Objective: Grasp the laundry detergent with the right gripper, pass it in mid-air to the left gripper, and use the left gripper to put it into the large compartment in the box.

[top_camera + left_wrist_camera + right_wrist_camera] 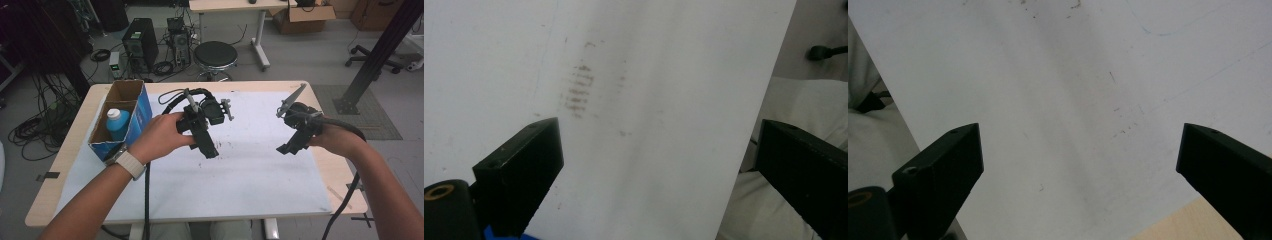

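- High view: left hand-held gripper [209, 150] held above the white sheet [250, 170] covering the bench [65, 165], left of centre, jaws pointing down and toward the near edge; nothing between them.
- High view: right hand-held gripper [286, 148] held above the right part of the sheet, well apart from the left one, jaws likewise pointing down and near; nothing gripped.
- High view: blue cardboard box [142, 107] at the far left of the bench, open at the top, just left of the left hand [162, 135]; blue bottle with white cap [118, 122] standing in its near compartment; far compartment showing bare cardboard.
- High view: pale watch strap [131, 164] on the left wrist; black cables trailing from both tools toward the near edge.
- High view: round black stool [215, 55] on the floor beyond the far edge.
- Left gripper view: two black jaws spread wide, empty; white sheet below with a patch of brownish smudges [578, 90]; sheet edge at right.
- Right gripper view: two black jaws spread wide, empty; white sheet below with small dark specks; corner of bare wood bench [1193, 225] at lower right.
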The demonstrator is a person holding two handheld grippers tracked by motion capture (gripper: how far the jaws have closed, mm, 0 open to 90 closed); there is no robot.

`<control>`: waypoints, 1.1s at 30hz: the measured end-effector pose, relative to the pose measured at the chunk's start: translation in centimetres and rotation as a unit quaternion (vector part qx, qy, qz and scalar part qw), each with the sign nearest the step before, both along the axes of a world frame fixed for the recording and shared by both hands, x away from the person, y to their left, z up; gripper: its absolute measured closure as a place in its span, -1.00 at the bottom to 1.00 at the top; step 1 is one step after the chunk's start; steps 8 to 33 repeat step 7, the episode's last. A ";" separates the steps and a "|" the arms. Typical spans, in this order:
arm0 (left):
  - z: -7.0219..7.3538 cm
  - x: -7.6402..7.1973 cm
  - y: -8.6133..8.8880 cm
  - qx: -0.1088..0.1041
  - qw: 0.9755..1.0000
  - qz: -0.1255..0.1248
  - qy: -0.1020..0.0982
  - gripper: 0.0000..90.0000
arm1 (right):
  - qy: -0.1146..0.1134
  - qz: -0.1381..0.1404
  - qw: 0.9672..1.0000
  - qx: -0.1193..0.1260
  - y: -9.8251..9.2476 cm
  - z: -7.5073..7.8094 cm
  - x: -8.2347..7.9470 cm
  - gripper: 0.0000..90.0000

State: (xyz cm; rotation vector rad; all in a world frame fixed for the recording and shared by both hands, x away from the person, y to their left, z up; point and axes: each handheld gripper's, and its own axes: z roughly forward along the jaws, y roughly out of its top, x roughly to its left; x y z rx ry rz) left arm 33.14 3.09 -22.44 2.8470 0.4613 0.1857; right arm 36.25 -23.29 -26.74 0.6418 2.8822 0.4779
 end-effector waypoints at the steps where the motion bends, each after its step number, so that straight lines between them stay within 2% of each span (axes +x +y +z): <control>1: 0.0 0.0 0.0 0.001 1.000 0.000 0.000 -0.86 | -0.002 0.002 1.000 0.000 0.0 0.0 0.0 -0.90; 33: 0.0 0.1 0.0 0.003 1.000 -0.002 0.002 -0.86 | -0.002 0.001 1.000 0.001 -0.2 0.0 -0.1 -0.90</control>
